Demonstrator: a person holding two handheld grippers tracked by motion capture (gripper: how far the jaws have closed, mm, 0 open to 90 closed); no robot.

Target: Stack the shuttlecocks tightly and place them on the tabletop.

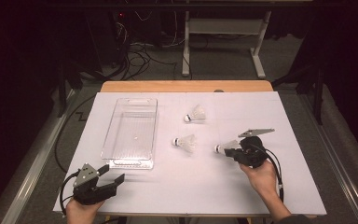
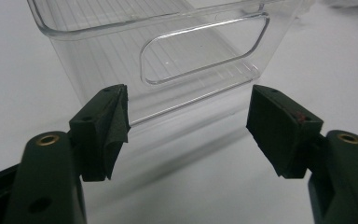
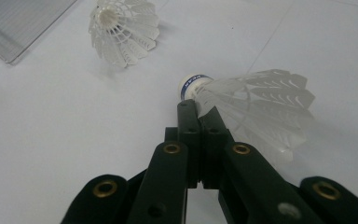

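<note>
A: Right gripper?
B: Jaws pinched together on a shuttlecock, low on the skirt just behind the cork, right side of the table.
A: Left gripper?
B: Jaws wide apart, nothing between them, facing the near end of the clear bin.
A: Handling?
B: Probably very light, feathery skirt likely crushes easily. Best hold looks like the cork end or the stiff base.
A: Others?
B: Two more shuttlecocks lie loose between bin and right gripper.
</note>
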